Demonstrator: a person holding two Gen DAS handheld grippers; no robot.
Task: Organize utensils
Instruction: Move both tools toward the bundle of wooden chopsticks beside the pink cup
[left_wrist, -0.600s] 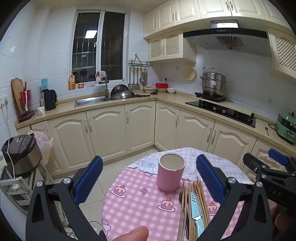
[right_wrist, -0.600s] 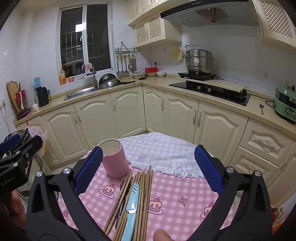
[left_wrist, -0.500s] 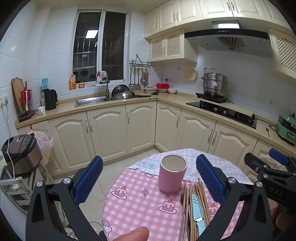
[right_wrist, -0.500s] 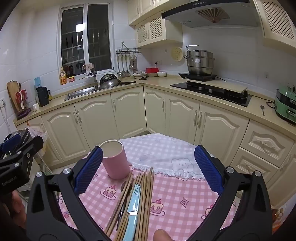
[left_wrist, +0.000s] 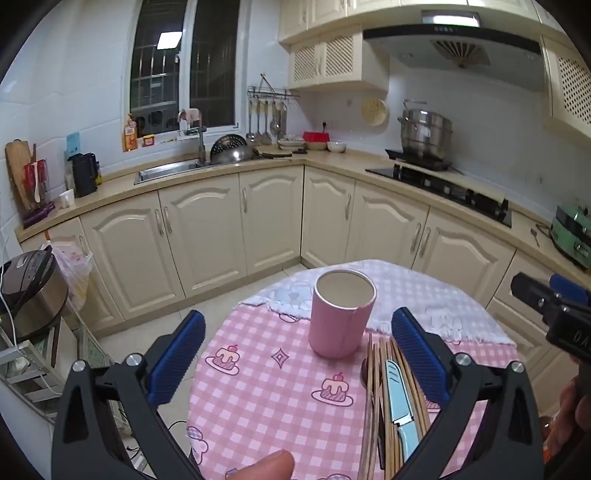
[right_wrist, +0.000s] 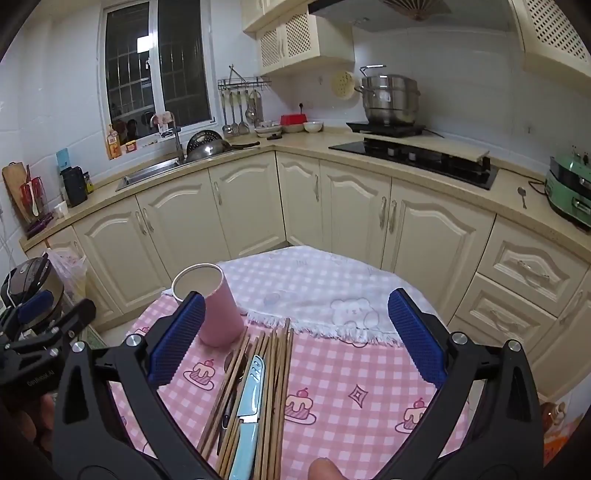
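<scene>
Under the knife (right_wrist: 248, 391), chopsticks (right_wrist: 275, 373) hide a dark utensil.

Steel steamer pot (left_wrist: 425, 133) on the hob, green cooker (right_wrist: 569, 195), rice cooker (left_wrist: 31, 291) at left.

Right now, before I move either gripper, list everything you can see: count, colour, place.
cup: one, pink, upright and empty on the table, just behind the pile
chopsticks: a bundle, brown, lying on the table; count unclear
knife: one, light blue, on top of the chopsticks
tablecloth: one, pink check with cakes, covering the table
towel: one, white with bears, over the table's far side
steamer pot: one, silver, on the stove
rice cooker: one, dark, on a rack to the left
left gripper: black with blue pads, open, empty
right gripper: black with blue pads, open, empty
</scene>
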